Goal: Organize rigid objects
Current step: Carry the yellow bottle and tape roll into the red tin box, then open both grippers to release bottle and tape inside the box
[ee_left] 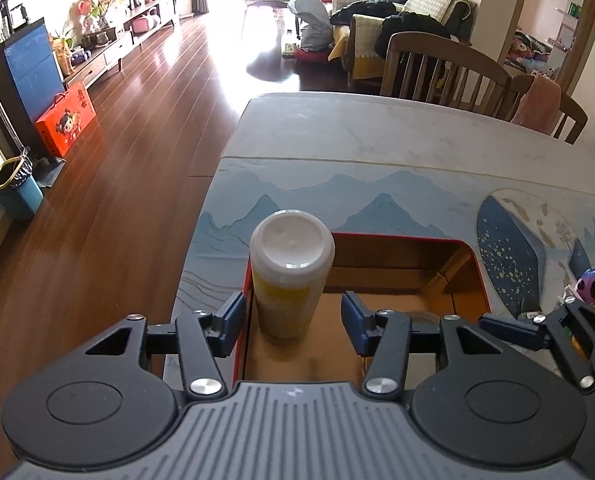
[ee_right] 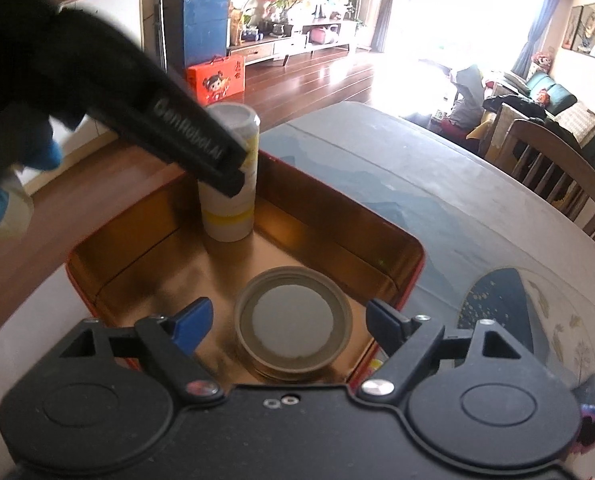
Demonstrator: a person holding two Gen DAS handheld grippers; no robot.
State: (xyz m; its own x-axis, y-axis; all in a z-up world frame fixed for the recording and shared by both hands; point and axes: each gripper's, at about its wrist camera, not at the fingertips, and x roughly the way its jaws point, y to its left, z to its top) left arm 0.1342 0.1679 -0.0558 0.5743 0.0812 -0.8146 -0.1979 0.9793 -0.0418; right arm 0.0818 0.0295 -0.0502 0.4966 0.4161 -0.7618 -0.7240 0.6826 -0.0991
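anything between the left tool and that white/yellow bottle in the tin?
Nothing visible. The left tool is open with the bottle standing upright between its fingers inside the red tin. The round lid lies elsewhere in the tin, under the right tool.

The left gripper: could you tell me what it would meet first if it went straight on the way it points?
Most likely the white can, standing upright in the tin between the open fingers of the left gripper.
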